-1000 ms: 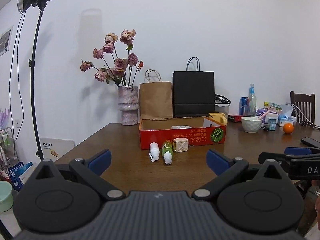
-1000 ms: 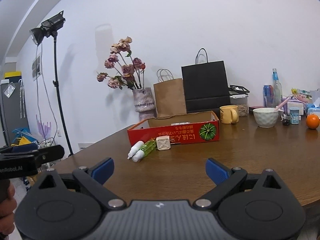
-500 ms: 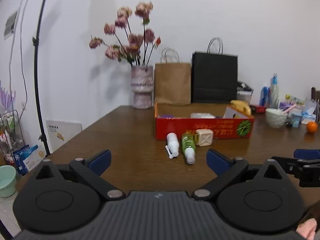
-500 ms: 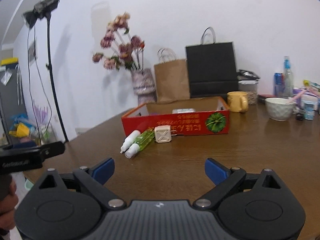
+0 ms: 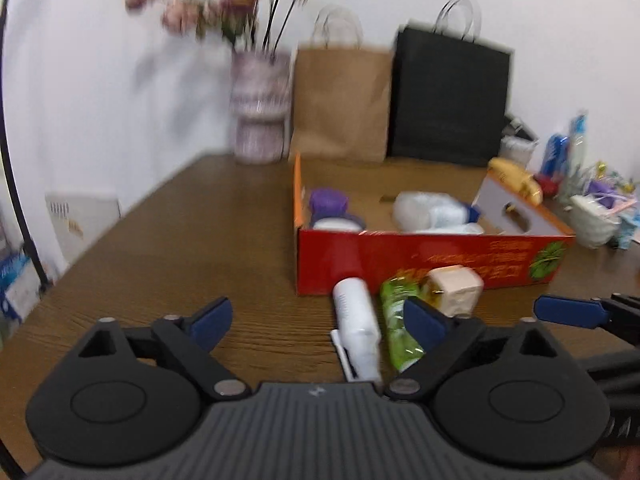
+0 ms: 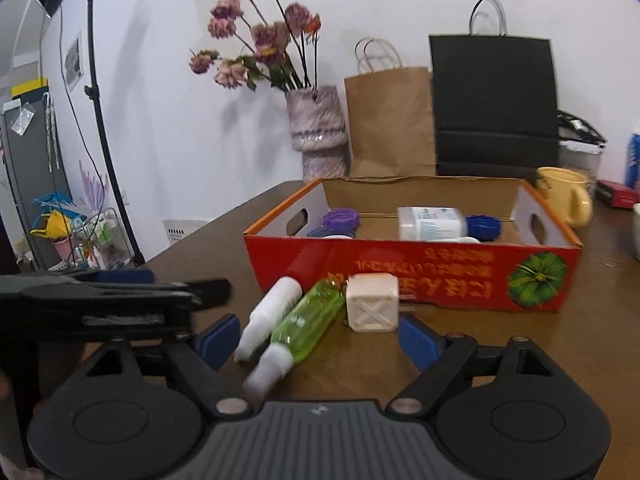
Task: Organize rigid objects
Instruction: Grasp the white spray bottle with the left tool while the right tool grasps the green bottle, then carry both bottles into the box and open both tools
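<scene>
Presently both grippers sit low over the brown worktop, each with jaws spread wide and nothing between them. Left gripper faces the white spray bottle; right gripper faces the green bottle.

Three loose items lie on the worktop just in front of the red cardboard box: white spray bottle at left, green bottle touching it, cream cube at right beside the box's near wall. Box already holds purple-capped and blue-capped containers.

Risks, as I judge them:
- Bottles lie on their sides and touch; closing on one could roll or nudge the other.
- Both grippers work the same small cluster, so they could collide.
- Left view is motion-blurred; alignment there is uncertain.
- Box wall could catch a low-carried item.
</scene>
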